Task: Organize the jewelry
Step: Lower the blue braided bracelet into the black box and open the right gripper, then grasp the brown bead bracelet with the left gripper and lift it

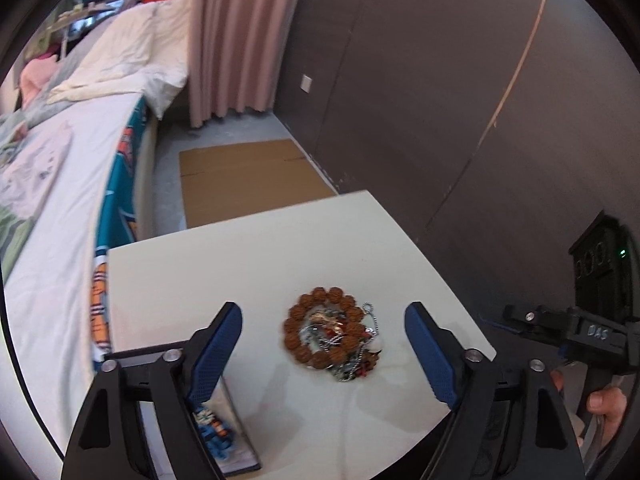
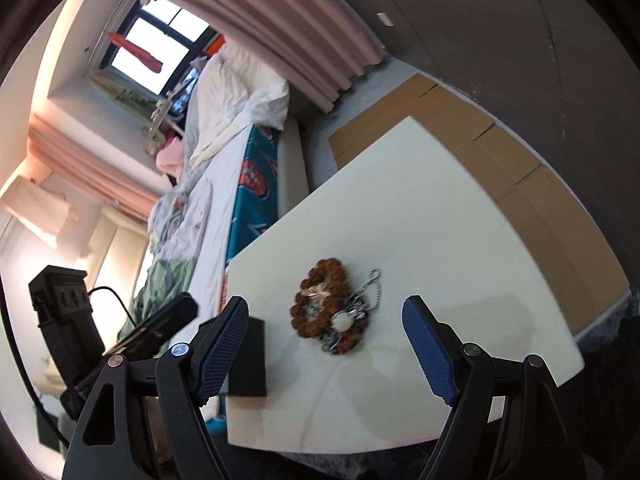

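Observation:
A heap of jewelry lies on the white table (image 1: pixel 248 264): a brown beaded bracelet (image 1: pixel 298 326) rings silver chains (image 1: pixel 374 318) and small red and white pieces. My left gripper (image 1: pixel 323 322) is open and empty, above the table with the heap between its fingers. A black jewelry box (image 1: pixel 240 436) with blue beads inside sits under its left finger. In the right wrist view the bracelet (image 2: pixel 304 314) and chain (image 2: pixel 374 284) lie ahead of my open, empty right gripper (image 2: pixel 325 318). The black box (image 2: pixel 250 356) stands at the table's left edge.
A bed (image 1: pixel 60 208) runs along the table's left side. Flattened cardboard (image 1: pixel 244 176) lies on the floor beyond the table. A grey wall (image 1: pixel 440 100) stands to the right. The right gripper's body (image 1: pixel 580 332) and a hand show at the right edge.

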